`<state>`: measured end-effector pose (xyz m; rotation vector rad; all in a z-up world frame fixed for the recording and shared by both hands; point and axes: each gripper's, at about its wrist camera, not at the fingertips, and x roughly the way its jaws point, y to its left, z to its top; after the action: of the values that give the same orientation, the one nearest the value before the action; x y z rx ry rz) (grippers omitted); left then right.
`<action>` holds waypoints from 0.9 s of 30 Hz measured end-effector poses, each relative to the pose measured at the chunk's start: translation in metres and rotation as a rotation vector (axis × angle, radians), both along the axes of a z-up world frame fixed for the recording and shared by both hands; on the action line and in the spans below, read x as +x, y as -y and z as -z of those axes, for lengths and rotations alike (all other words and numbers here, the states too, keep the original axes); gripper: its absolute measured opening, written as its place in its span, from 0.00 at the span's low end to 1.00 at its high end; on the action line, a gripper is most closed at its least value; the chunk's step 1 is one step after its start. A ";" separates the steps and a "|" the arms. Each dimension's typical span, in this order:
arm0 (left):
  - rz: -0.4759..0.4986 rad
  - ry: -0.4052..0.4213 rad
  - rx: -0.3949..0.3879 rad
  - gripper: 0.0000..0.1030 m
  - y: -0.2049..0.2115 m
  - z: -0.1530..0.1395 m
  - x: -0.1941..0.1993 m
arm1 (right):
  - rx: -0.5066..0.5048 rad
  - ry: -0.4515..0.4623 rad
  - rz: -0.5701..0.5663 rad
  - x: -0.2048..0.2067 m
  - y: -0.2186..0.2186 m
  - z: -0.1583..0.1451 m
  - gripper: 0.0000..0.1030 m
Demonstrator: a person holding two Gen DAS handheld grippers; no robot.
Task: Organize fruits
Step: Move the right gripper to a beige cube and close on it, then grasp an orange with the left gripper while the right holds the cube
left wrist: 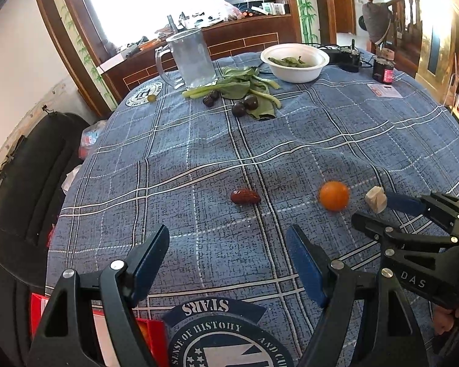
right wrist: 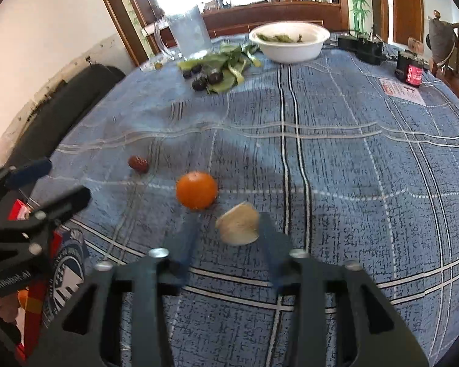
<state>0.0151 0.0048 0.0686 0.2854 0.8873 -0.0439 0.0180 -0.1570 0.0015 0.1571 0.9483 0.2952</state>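
Right gripper (right wrist: 229,238) part-open, pale fruit piece (right wrist: 238,227) loose against its right finger; orange (right wrist: 196,189) just ahead-left. Left gripper (left wrist: 229,263) wide, empty, date (left wrist: 244,196) ahead. Sorting looks barely begun

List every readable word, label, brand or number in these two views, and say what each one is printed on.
"STARS": banner of the round emblem on the tablecloth, near edge.
"SENSE OF HISTORY" and "AND CU...", cut off: ring of that emblem.
"DAS": body of the right gripper.
"GenRobot.AI", blurred: body of the left gripper.
Second round emblem beside the glass mug: unreadable.
Dark jar's label and the paper card: unreadable.
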 end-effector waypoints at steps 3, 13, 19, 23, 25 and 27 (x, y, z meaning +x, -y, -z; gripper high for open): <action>0.005 -0.004 -0.001 0.76 0.001 0.001 0.000 | -0.032 0.040 0.020 -0.001 -0.001 -0.001 0.53; 0.054 -0.028 -0.001 0.76 0.030 0.007 0.011 | -0.025 0.054 0.120 0.003 0.017 -0.006 0.26; 0.095 -0.048 -0.025 0.76 0.062 0.017 0.024 | 0.116 0.107 0.302 0.000 0.058 -0.021 0.26; 0.127 -0.072 -0.062 0.76 0.074 0.023 0.028 | 0.153 0.115 0.355 -0.002 0.070 -0.024 0.26; 0.127 -0.087 -0.067 0.76 0.078 0.029 0.032 | 0.147 0.126 0.366 -0.003 0.069 -0.027 0.26; 0.131 -0.098 -0.071 0.76 0.081 0.034 0.035 | 0.147 0.128 0.362 -0.004 0.068 -0.028 0.26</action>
<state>0.0500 -0.0763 0.0350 0.2766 0.9617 -0.2123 0.0137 -0.2255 0.0294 0.4341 0.7547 0.0394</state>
